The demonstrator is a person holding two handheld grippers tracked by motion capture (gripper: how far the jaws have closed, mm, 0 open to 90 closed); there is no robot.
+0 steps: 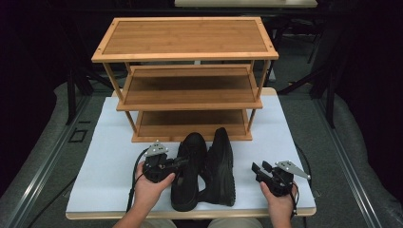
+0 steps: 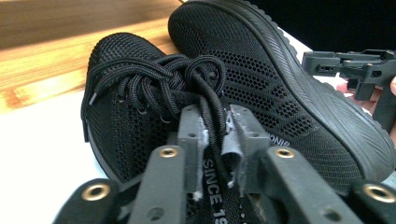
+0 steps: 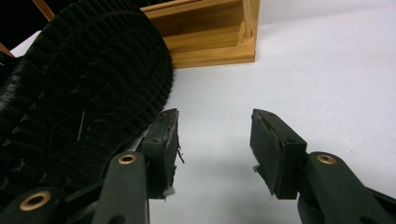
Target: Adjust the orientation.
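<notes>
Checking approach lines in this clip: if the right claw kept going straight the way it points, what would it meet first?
Between the right claw jaws lies bare white table, so the way looks free at first. Farther along stands the wooden rack; the tipped shoe's sole sits just left of the line. Depth is uncertain.

The left shoe's tongue (image 2: 212, 186) reads "SINCE 19", cut off; its side shows "ONIC".

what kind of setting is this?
Likely a lab recording station, not a home: a white-topped table with a bamboo shoe rack and black shoes, ringed by dark surroundings and metal frame rails.
</notes>
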